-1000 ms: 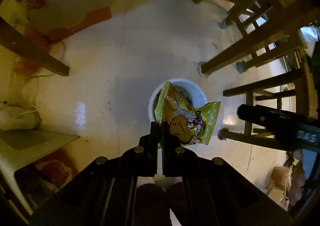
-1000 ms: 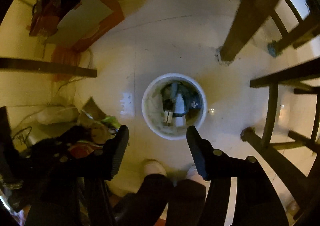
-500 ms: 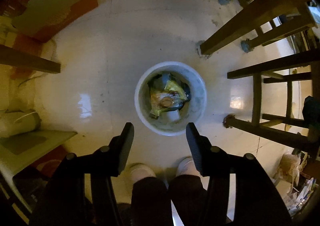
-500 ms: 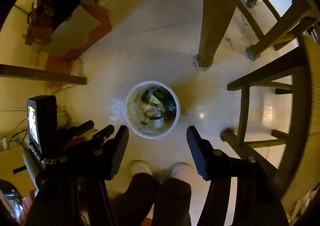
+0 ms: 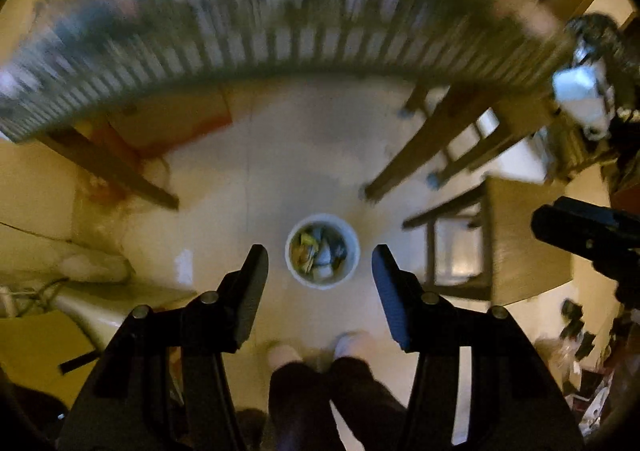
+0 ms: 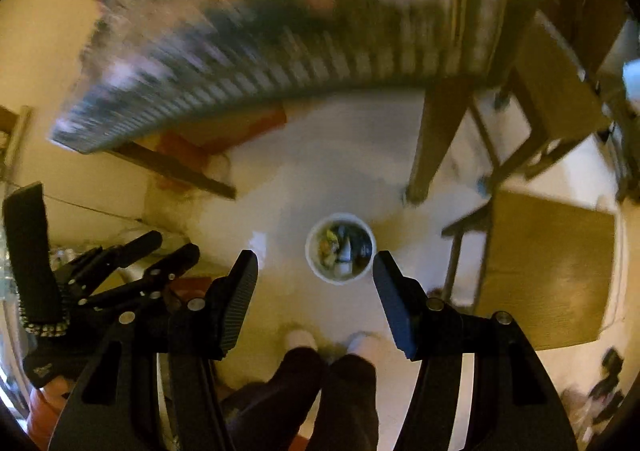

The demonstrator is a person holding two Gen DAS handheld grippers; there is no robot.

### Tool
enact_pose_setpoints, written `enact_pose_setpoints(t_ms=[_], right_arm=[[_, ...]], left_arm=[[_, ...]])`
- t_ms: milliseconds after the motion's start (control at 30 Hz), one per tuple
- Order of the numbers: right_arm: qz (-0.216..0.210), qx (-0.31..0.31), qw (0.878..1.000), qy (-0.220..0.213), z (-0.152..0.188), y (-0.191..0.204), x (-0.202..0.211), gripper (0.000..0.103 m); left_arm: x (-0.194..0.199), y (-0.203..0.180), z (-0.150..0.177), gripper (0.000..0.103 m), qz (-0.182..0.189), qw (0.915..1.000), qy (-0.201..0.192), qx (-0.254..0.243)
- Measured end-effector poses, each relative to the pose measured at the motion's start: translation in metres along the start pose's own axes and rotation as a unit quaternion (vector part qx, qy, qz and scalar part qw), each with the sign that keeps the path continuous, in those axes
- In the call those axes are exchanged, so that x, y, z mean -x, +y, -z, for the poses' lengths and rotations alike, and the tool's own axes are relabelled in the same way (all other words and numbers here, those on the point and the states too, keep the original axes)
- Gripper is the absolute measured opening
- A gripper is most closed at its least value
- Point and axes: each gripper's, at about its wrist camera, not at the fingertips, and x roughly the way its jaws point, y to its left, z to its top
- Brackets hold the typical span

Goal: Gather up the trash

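Note:
A white round trash bin [image 5: 322, 283] stands on the pale floor far below, with a yellow snack bag [image 5: 307, 249] and other wrappers inside. It also shows in the right wrist view [image 6: 340, 277], with the yellow bag [image 6: 327, 245] in it. My left gripper [image 5: 320, 275] is open and empty, high above the bin. My right gripper [image 6: 316, 283] is open and empty, also high above the bin. The left gripper shows at the left of the right wrist view [image 6: 132, 263], and the right one at the right edge of the left wrist view [image 5: 592, 239].
A blurred table edge with a striped cloth [image 5: 280, 39] spans the top of both views. Wooden table legs [image 5: 424, 147] and a wooden chair [image 6: 548, 271] stand right of the bin. The person's feet [image 5: 316, 351] are near the bin. Clutter [image 5: 588, 363] lies at the right.
The left gripper opened and dropped the yellow snack bag into the bin. Both grippers then rose high, so the bin looks smaller and the table edge has come into view.

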Motion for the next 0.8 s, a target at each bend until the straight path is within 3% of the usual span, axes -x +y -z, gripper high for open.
enact_pose_setpoints(t_ms=[133,267,433,600,700,800], right_arm=[[0.000,0.026,0.996,-0.080,-0.002,0.033,0.091,0.056],[-0.008,0.038,0.986,-0.162,0.008,0.059,0.171,0.056],[-0.001,0.066,0.961,-0.270,0.046,0.101,0.257,0.056],[0.021,0.092,0.933,-0.348,0.103,0.140,0.316,0.057],[0.025,0.103,0.924,-0.368,0.128,0.157,0.331,0.069],[0.040,0.108,0.912,-0.392,0.153,0.168,0.343,0.085]], left_arm=[[0.096,-0.009,-0.007,0.053,0.009,0.9975,-0.070,-0.006],[0.189,-0.015,-0.001,0.053,0.024,0.9894,-0.141,-0.025],[0.293,-0.018,0.027,0.053,0.043,0.9699,-0.237,-0.039],[0.377,-0.012,0.082,0.053,0.056,0.9463,-0.315,-0.043],[0.411,-0.007,0.114,0.060,0.064,0.9368,-0.341,-0.046],[0.433,-0.005,0.139,0.079,0.061,0.9297,-0.360,-0.050]])
